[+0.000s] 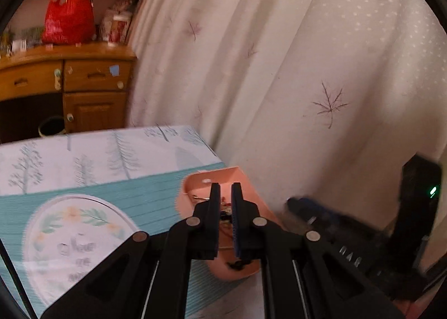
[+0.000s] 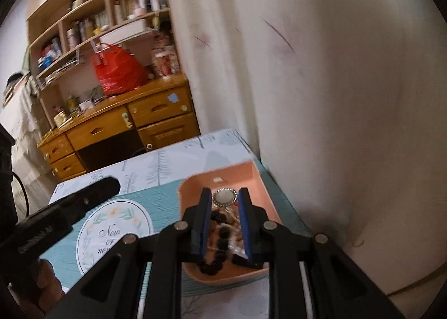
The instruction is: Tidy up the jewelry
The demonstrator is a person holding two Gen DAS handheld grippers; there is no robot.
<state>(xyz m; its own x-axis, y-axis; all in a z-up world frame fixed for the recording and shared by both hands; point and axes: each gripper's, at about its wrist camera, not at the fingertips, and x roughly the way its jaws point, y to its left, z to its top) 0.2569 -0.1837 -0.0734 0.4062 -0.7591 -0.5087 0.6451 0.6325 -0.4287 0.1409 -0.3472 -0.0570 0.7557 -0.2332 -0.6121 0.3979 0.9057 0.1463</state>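
The right tool (image 2: pixel 223 193) hung partly open and empty over the pink tray (image 2: pixel 261 179); the left tool (image 1: pixel 225 187) was narrowly parted, holding nothing. Beads and a brooch (image 2: pixel 222 196) lay heaped together on the box (image 2: pixel 156 196), so sorting seemed barely begun.

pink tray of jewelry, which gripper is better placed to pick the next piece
Likely right: the right gripper hangs open over the pink tray, framing the round brooch. The left gripper is nearly closed.

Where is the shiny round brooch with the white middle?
In the right wrist view, the round brooch lies in the pink tray, atop the jewelry pile, seen between the right gripper fingertips.
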